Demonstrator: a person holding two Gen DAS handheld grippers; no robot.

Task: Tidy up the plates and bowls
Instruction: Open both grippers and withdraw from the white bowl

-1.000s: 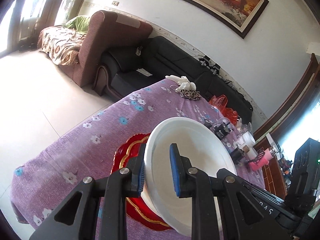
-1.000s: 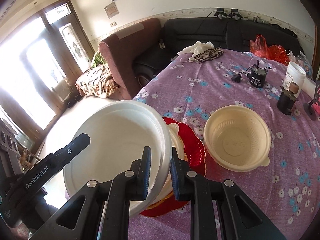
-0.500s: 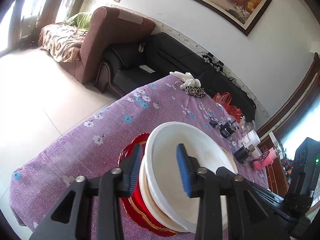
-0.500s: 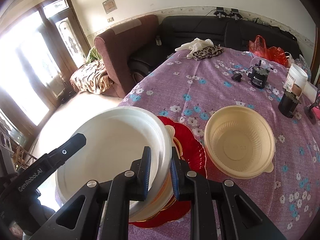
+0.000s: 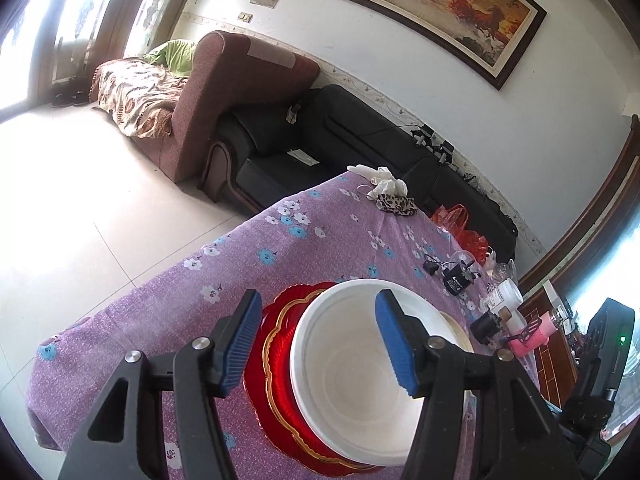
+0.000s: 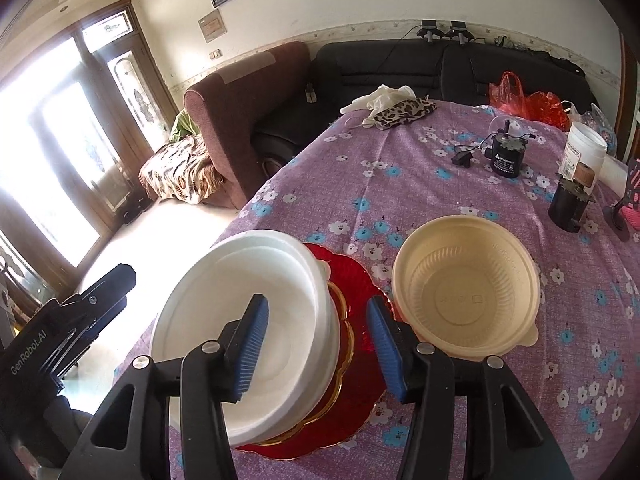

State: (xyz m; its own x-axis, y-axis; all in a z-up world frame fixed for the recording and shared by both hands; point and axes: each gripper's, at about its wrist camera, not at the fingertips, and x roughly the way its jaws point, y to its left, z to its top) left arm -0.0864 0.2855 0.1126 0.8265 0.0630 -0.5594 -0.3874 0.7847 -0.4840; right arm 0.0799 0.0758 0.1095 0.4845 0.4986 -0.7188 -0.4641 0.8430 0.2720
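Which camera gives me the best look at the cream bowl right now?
Right wrist: the cream bowl sits whole and unobstructed on the purple cloth beside the red plate. The left wrist shows only a rim sliver behind the white bowl.

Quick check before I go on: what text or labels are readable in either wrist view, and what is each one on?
"GenRobot.AI": on the side of the left gripper, seen in the right wrist view.
Embossed mark on the cream bowl inner wall: too faint to read.
Label on the black motor: too small.
Label on the white jar: too small.
Red characters on the horse painting: too blurred.
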